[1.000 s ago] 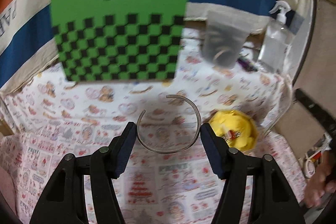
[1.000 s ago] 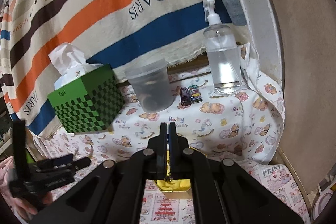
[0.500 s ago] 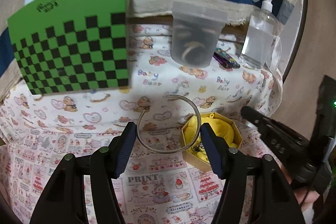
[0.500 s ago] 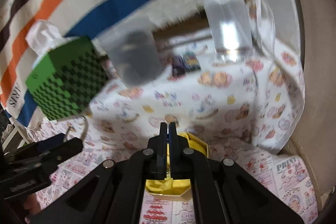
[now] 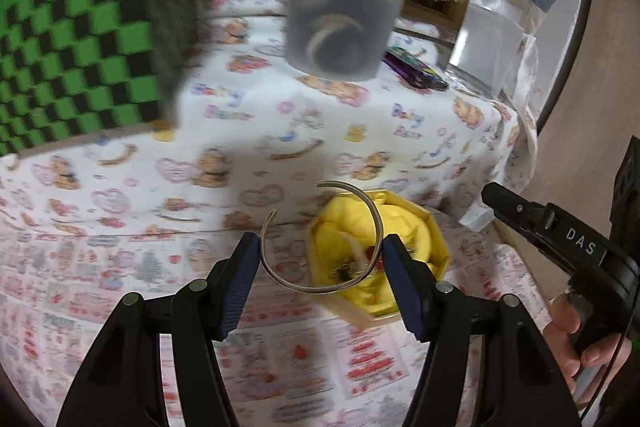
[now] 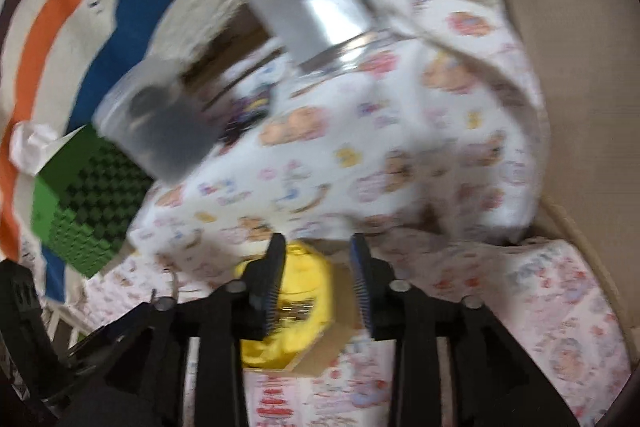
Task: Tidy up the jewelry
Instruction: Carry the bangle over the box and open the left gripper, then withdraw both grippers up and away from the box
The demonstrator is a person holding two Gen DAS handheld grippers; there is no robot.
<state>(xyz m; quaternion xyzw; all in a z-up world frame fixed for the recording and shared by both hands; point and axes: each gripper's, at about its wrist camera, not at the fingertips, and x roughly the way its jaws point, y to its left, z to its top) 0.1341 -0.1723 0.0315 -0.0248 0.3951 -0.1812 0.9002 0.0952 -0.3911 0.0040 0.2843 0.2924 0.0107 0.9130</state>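
Observation:
My left gripper (image 5: pixel 318 259) is shut on a thin open metal bangle (image 5: pixel 304 285), held above the printed cloth, with its right side over a yellow octagonal jewelry box (image 5: pixel 416 239) lined with yellow fabric and holding small pieces. My right gripper (image 6: pixel 318 267) is open and empty, its fingers on either side of the same yellow box (image 6: pixel 296 291) from above. It also shows at the right of the left wrist view (image 5: pixel 560 239). A frosted plastic cup (image 5: pixel 344 11) with bangles inside stands at the back.
A green checkered tissue box (image 5: pixel 76 63) stands at the left back. A clear spray bottle (image 5: pixel 496 23) and two lighters (image 5: pixel 416 71) are at the right back. A striped cloth hangs behind. The table's right edge drops off beside the box.
My left gripper has carried the bangle right and forward until it overlaps the yellow box. My right gripper has opened and tilted down over the box.

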